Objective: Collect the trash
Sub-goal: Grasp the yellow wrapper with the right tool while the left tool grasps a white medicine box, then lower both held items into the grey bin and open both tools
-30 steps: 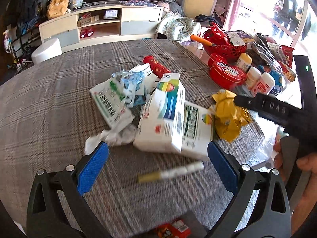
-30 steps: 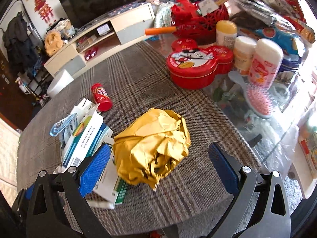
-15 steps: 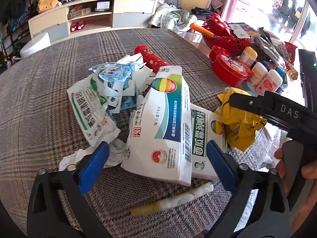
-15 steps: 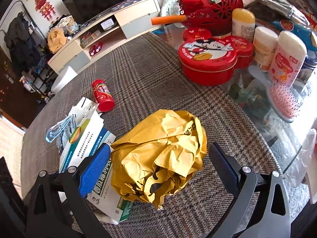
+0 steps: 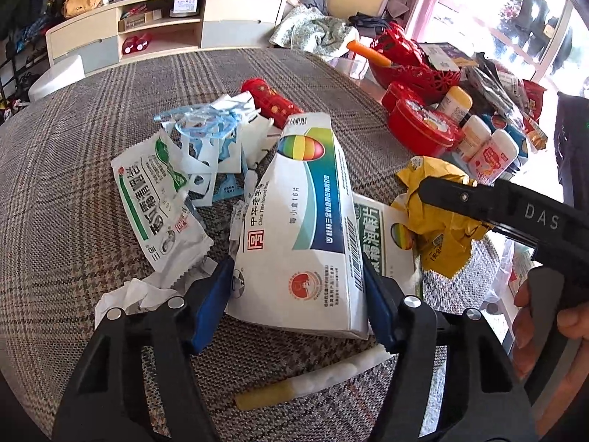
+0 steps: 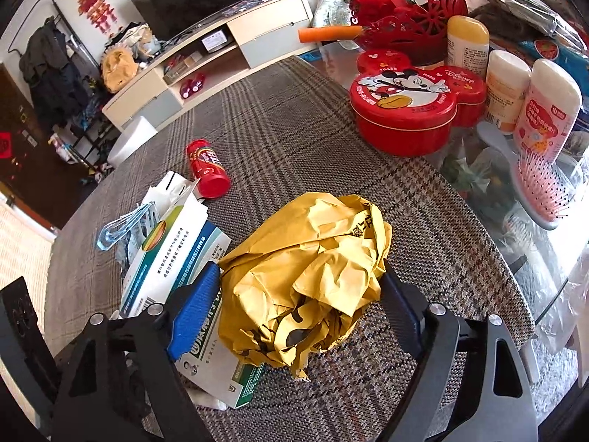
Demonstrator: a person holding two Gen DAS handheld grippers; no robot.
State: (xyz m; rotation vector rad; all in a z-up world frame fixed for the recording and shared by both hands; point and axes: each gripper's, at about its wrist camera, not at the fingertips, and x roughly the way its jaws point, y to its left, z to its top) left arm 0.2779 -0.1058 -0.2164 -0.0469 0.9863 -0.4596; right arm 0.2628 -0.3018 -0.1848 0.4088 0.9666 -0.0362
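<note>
A pile of trash lies on the plaid tablecloth [image 5: 73,147]. My left gripper [image 5: 296,294] has its blue pads against both sides of a white medicine box [image 5: 298,221] with a rainbow logo. My right gripper [image 6: 298,294] has its pads against a crumpled yellow paper wrapper [image 6: 305,269], also seen in the left wrist view [image 5: 438,217]. A second green-and-white box [image 6: 217,361] lies under both. A white sachet [image 5: 154,199], torn blue-white packets [image 5: 206,140], a crumpled tissue [image 5: 140,291] and a red tube [image 5: 268,97] lie around them.
A yellow-tipped white pen [image 5: 313,379] lies at the near table edge. A red Mickey tin [image 6: 408,107], white bottles [image 6: 545,110], a pink hairbrush [image 6: 541,184] and a red basket [image 6: 408,18] stand at the right on glass. A TV cabinet [image 5: 165,25] stands beyond.
Both grippers moved forward and closed. The left jaws came in onto the white box. The right jaws came in onto the yellow wrapper.
</note>
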